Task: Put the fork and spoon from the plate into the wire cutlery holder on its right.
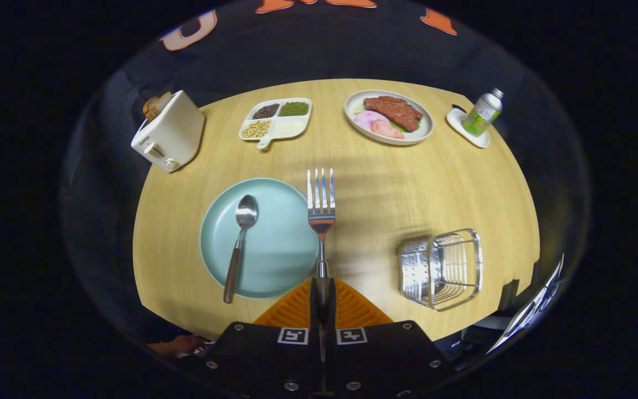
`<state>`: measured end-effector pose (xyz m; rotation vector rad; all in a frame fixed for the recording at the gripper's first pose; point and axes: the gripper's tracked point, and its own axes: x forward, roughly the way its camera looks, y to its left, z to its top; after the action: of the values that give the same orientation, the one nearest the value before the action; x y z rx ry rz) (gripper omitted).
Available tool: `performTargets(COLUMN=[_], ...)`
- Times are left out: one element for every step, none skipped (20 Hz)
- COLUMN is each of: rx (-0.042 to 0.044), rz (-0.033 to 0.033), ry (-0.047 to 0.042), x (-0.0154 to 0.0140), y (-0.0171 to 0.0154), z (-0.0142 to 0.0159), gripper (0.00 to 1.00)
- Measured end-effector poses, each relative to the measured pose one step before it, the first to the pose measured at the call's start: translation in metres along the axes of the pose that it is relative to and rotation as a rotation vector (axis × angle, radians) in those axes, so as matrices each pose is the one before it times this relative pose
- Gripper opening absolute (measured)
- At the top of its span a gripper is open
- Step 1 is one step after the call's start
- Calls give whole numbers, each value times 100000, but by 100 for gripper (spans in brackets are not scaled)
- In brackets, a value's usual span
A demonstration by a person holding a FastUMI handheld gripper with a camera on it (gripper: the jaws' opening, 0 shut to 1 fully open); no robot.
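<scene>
Tool (322, 288) level, fingers closed — clamping fork (320, 206) handle

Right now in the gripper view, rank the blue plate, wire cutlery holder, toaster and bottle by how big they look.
1. Blue plate
2. Wire cutlery holder and toaster: look alike, and the toaster is farther, so unranked.
3. Bottle, though farthest away.

Little here can be read. The toaster (168, 132), at the counter's (385, 188) far left corner, carries a small dark mark on its front face, too small to make out. The bottle (482, 113) at the far right corner wears a green label whose print is blurred beyond reading. On the gripper (322, 293), whose fingers are closed on the fork (320, 208) handle, sit two square black-and-white marker tags, coded patterns with no letters or numbers.
</scene>
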<state>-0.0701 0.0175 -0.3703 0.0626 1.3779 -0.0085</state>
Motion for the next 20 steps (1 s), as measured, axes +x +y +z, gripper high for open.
performTargets(rx=[1116,1081,746,456,273,-166,-263,-1005,-1147,-1176,-1020,-1071,-1676,-2399,-2101,-1032,-649,-1425,-1753,-2433], rz=[-1740,-1658,-1375,-1079,-637,-431,-382,-310,-170,277,740,852,541,243,-72,416,958,1178,297,-689], ry=[625,635,745,1005,1100,1030,467,1072,907,1295,1394,1730,2230,2157,2237,2380,2099,2714,2091,1948], x=[-627,-439,-358,-236,-304,-171,-177,-159,-2,-76,26,52,155,177,230,164,130,151,56,80], y=[-1753,-1549,-1498,-1334,-1308,-983,-959,-797,-652,-576,-334,-278,-264,-470,-349,-317,-230,-54,-196,-360], z=[-815,-634,-635,-509,-618,-346,-305,-244,-318,-336,-322,-391,-466,-330,-437,-223,-163,-133,-95,92], gripper=[4,4,4,4,4,4,4,4,4,4,4,4,4,4,4,4,4,4,4,4])
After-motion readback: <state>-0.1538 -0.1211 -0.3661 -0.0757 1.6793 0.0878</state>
